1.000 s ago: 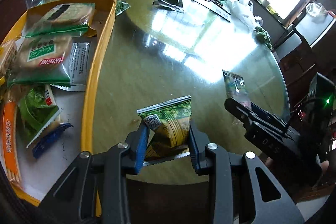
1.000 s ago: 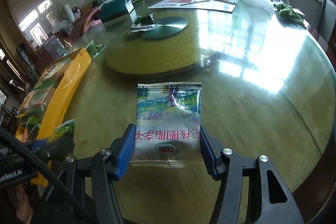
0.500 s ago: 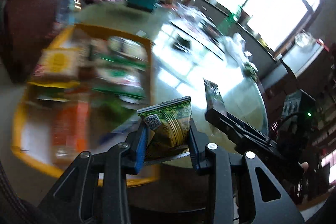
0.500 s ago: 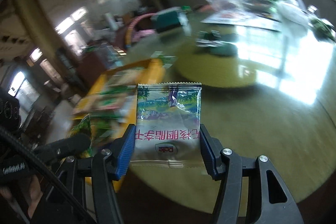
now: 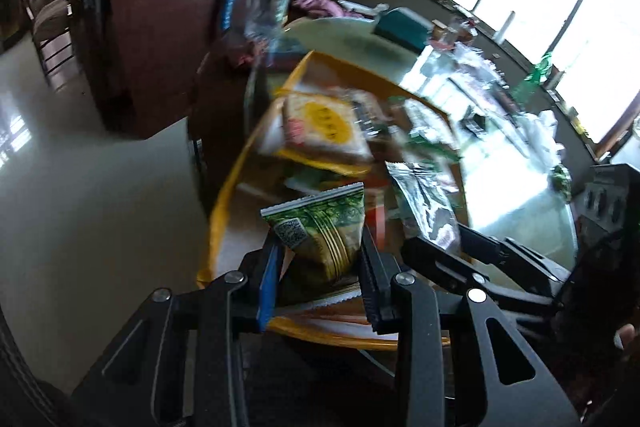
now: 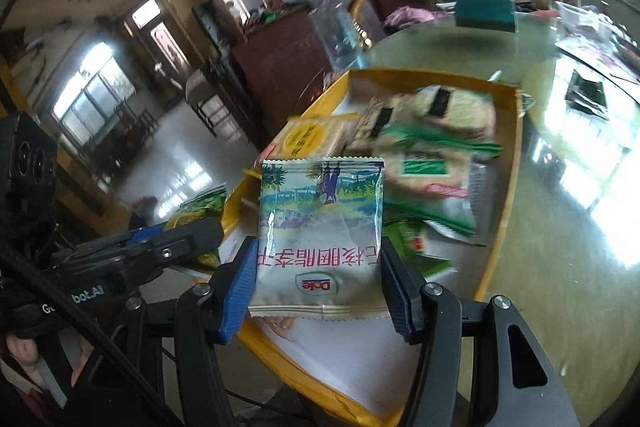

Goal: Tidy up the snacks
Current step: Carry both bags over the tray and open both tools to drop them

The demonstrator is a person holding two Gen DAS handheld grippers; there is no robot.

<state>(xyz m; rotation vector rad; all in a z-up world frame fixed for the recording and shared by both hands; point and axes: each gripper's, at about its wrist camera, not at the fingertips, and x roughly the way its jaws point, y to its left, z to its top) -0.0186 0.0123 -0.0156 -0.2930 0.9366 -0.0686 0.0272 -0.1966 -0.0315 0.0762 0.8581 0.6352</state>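
Observation:
My left gripper is shut on a small green and yellow snack packet, held over the near end of the yellow tray. My right gripper is shut on a flat pale packet with a landscape print and pink writing, also above the tray. In the left wrist view the right gripper comes in from the right with its silvery packet. In the right wrist view the left gripper sits at the lower left. The tray holds several snack bags, among them a yellow-labelled one and green-trimmed ones.
The tray lies at the edge of a round glass-topped table, with floor beyond the rim. A teal box, a clear cup, papers and bottles stand farther back. A dark wooden cabinet is behind.
Both grippers have swung left from over the bare tabletop to above the yellow tray, each still holding its packet. The views have rolled and the floor now shows at the left.

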